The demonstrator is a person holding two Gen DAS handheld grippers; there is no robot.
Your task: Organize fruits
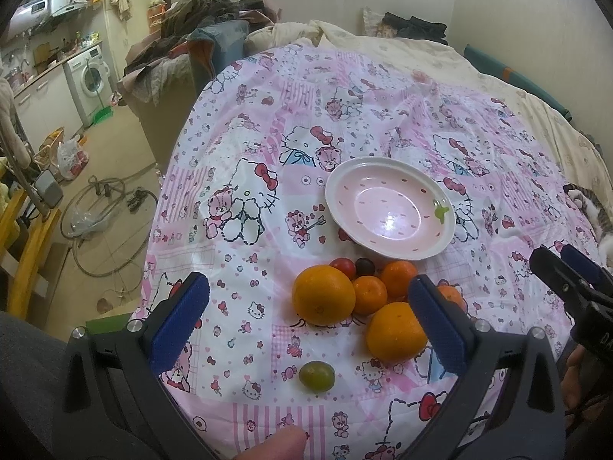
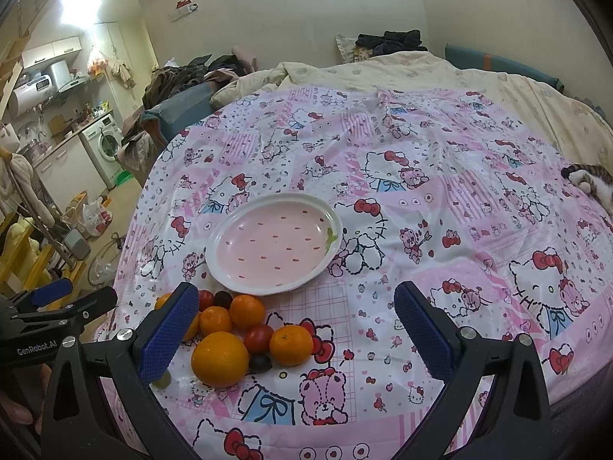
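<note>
We have both grippers held wide apart and empty: the left gripper [image 1: 308, 329] hangs over the near edge of the fruit, the right gripper [image 2: 293, 339] just to the right of it.

The fruit sits loose on a soft, rumpled cloth [image 2: 440, 199], and that is our main worry. The big orange [image 1: 323, 294] and its twin [image 1: 394, 332] are round and likely heavy; a nudge from one finger could roll them off the near edge or scatter the cluster. The oranges look almost as broad as our open jaws, so a off-centre close may squirt one sideways. The tomato [image 2: 259, 338] and dark grape [image 2: 260, 362] are soft, and a hard squeeze would likely burst them. The green grape [image 1: 317, 375], alone at 6 o'clock from the pile, is small and may slip between the pads. The two grippers are close together, so they could collide. A cat [image 1: 597, 211] lies at 3 o'clock and might reach in.

The plate [image 2: 230, 276], at 12 o'clock from the fruit and just beyond it, holds nothing. It is shallow, so round fruit set near its rim may roll out.
</note>
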